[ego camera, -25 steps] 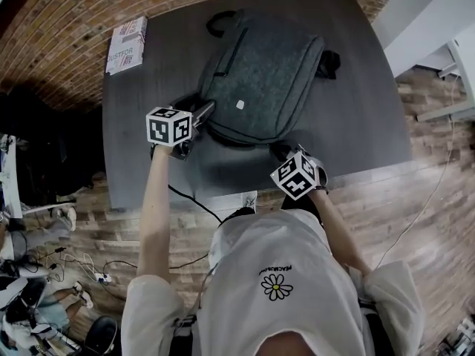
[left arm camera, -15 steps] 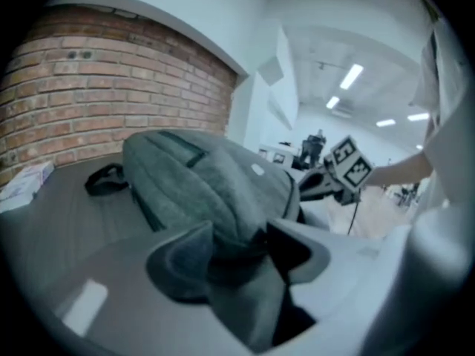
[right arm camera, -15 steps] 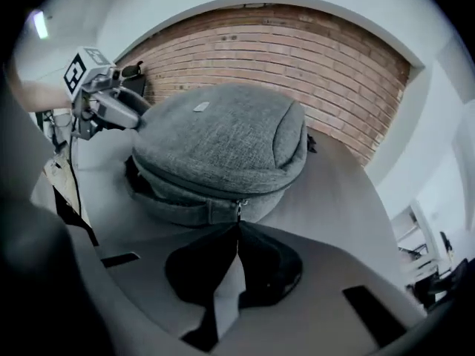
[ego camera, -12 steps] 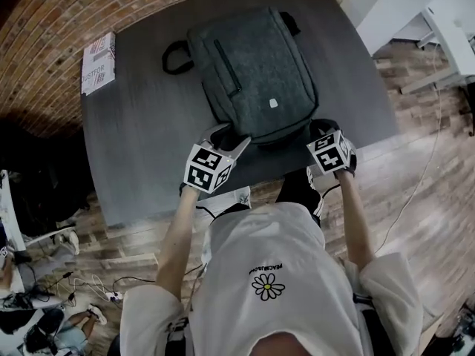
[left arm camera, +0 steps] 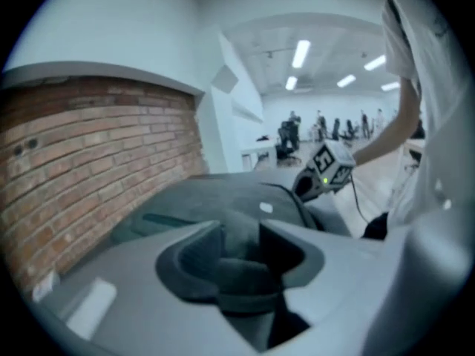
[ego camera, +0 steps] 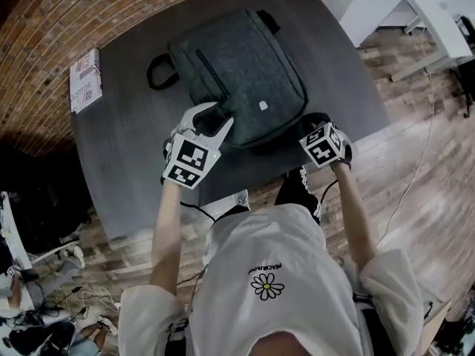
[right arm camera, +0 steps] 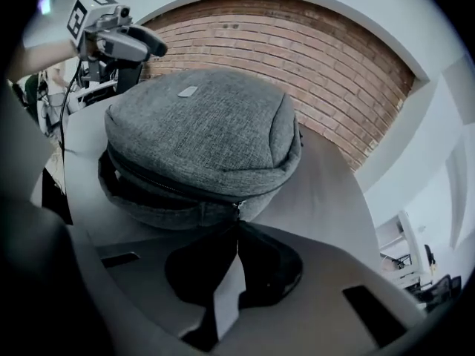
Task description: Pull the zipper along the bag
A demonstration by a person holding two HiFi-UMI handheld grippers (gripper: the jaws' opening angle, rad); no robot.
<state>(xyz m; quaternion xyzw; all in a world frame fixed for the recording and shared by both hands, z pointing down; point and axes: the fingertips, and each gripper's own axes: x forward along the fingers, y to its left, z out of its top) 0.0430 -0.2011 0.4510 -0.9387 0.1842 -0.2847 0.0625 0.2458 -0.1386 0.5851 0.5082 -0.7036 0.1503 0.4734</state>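
A grey bag (ego camera: pixel 237 73) lies on the bench (ego camera: pixel 111 162). The right claw (right arm camera: pixel 237 225) is pinched on the zipper pull (right arm camera: pixel 237 208) at the near right corner. The left claw (left arm camera: pixel 239 232) has just been closing, the bag's near left corner between its jaws. Next, likely: brace the bag, then draw the pull along.

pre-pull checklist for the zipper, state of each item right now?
1. Right gripper shut, tips at the zipper pull: ok.
2. Pull actually pinched between the pads: cannot tell.
3. Left gripper bracing: jaws apart, just been closing, corner of the bag between them; clamped: cannot tell.
4. Bag lying wholly on the table: ok.
5. Zipper track in view, nothing lying across it: ok.
6. Booklet well apart from the bag: ok.
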